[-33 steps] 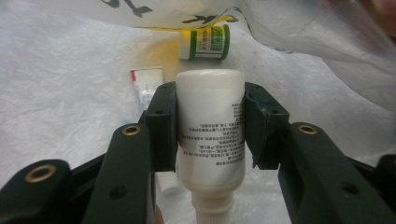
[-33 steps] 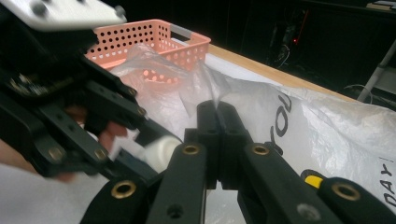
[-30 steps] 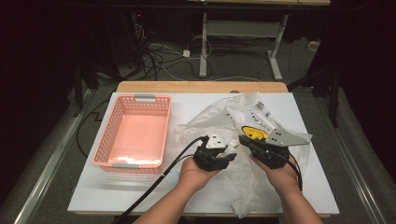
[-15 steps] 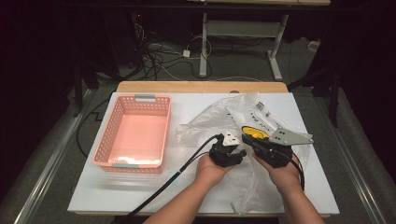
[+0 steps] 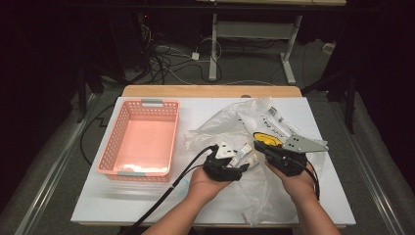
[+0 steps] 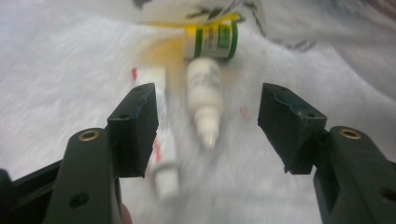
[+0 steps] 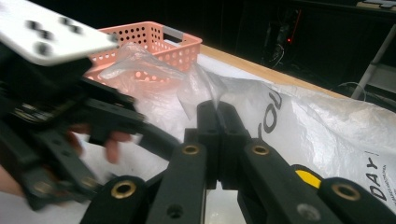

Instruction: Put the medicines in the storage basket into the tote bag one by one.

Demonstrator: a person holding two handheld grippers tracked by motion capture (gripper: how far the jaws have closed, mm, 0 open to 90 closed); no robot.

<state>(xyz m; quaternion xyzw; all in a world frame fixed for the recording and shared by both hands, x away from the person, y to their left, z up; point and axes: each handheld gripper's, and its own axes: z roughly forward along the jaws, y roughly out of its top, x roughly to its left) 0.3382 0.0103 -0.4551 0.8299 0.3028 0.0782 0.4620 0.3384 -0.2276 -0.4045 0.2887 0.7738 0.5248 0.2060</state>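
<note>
The right gripper [image 7: 218, 109] is pinching a fold of the clear plastic bag [image 5: 274, 125], its jaws pressed together on the film and lifting the bag's mouth, near the right edge of the table [image 5: 147, 205]. The left gripper [image 6: 208, 123] is standing spread inside the bag; its jaws have just been opening, and nothing is being pressed between them. Ahead of the left jaws, on the bag's lower film, three small items are lying: a white dropper bottle [image 6: 204, 95] with its nozzle pointing toward the gripper, a white tube [image 6: 159, 140] just beside it and partly behind one jaw, and a green-banded container [image 6: 212, 41] at the bottle's far end. The bottle is judged light, rigid and smooth, so it is likely to roll or squirt out if pinched near the tapering nozzle; the sounder hold is across the wider body, at its middle. The tube is judged soft and would be deforming under a hard squeeze. The bag film is thin and slippery, and is likely to slide if the pinch loosens. The pink basket [image 5: 113, 147] is sitting along the left edge, well apart from the bag.
</note>
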